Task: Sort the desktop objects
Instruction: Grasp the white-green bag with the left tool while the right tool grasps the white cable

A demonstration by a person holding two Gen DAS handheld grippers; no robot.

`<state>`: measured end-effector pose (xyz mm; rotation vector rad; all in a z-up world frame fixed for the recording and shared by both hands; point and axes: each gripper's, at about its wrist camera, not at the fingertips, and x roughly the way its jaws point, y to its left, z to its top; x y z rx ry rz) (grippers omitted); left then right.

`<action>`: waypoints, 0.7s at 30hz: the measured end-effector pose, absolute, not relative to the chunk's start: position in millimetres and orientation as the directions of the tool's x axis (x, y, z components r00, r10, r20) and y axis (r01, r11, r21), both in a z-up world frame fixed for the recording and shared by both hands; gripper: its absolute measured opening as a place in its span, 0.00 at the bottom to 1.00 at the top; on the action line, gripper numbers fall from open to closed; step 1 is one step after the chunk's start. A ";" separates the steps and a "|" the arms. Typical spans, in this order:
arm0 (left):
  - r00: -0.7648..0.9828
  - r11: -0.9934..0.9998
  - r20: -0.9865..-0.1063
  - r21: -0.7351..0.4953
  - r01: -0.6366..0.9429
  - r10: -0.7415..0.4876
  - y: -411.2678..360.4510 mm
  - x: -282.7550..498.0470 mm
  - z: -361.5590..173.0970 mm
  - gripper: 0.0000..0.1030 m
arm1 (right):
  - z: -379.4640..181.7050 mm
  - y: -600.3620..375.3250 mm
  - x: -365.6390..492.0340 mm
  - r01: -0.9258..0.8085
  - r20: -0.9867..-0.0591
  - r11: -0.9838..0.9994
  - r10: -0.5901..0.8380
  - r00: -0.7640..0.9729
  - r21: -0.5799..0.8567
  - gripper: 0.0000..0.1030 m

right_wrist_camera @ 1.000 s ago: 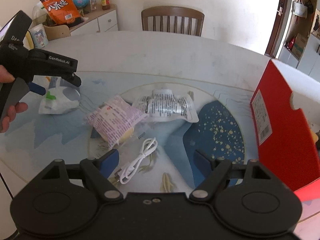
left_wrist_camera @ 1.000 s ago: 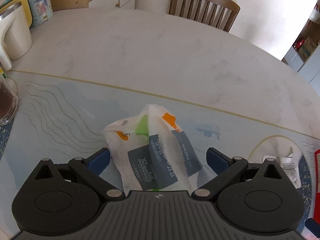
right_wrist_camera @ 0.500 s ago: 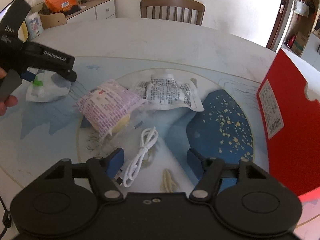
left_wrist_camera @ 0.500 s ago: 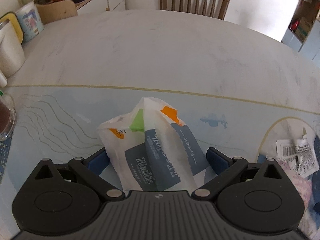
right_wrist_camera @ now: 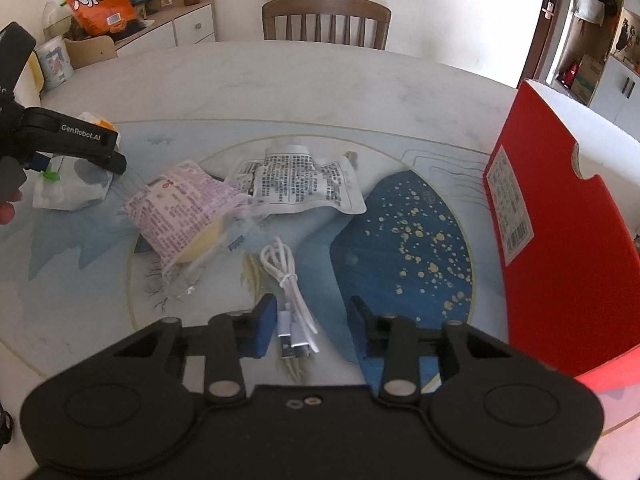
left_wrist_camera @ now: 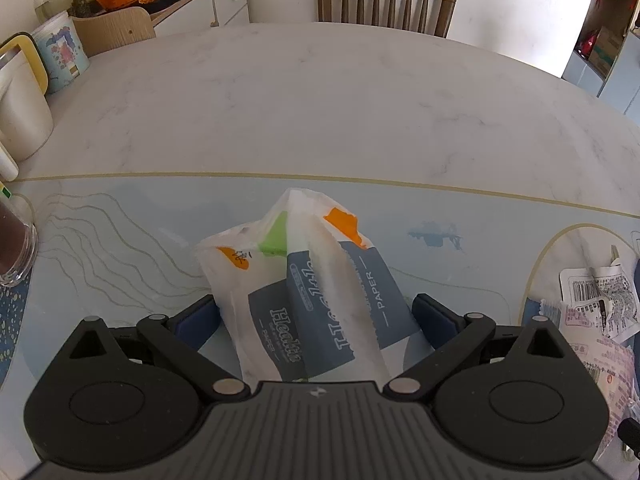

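Left gripper (left_wrist_camera: 316, 316) wide, pads straddling the tissue pack (left_wrist_camera: 308, 288), which lies on the light-blue mat (left_wrist_camera: 120, 240) at the desk's (left_wrist_camera: 320, 100) left side. Left pad is at the pack's edge, right pad just beside it; can't tell if either is pressing. In the right wrist view the same pack (right_wrist_camera: 72, 188) sits under the left gripper (right_wrist_camera: 76, 152), with a hand (right_wrist_camera: 6, 210) on the grip.

Right gripper (right_wrist_camera: 314, 330) narrow and closing, white USB cable (right_wrist_camera: 290, 284) between the pads: plug ends just beside the left pad, clear gap to the right pad, so no grip.

Pink snack packet (right_wrist_camera: 184, 212) and white printed pouch (right_wrist_camera: 296, 184) lie mid-mat, touching each other, just beyond the cable. Red box (right_wrist_camera: 560, 220) stands upright at the right edge.
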<state>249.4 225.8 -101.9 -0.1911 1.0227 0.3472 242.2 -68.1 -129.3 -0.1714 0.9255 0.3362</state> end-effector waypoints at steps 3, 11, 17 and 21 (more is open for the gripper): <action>0.476 0.932 -0.858 0.009 -0.363 0.194 225.9 246.0 -101.1 0.96 | -128.7 -67.3 241.8 -0.366 -0.806 0.931 0.218 0.550 0.002 0.21; 0.502 0.935 -0.846 -0.008 -0.355 0.183 229.7 236.9 -95.6 0.72 | -127.5 -65.7 239.3 -0.378 -0.809 0.926 0.225 0.543 0.004 0.19; 0.521 0.940 -0.837 -0.023 -0.342 0.169 226.0 225.2 -93.0 0.63 | -125.3 -75.1 236.1 -0.349 -0.814 0.936 0.238 0.530 0.046 0.18; 0.540 0.952 -0.825 -0.009 -0.305 0.165 216.7 217.4 -86.1 0.63 | -120.9 -81.2 231.9 -0.343 -0.811 0.938 0.246 0.531 0.060 0.18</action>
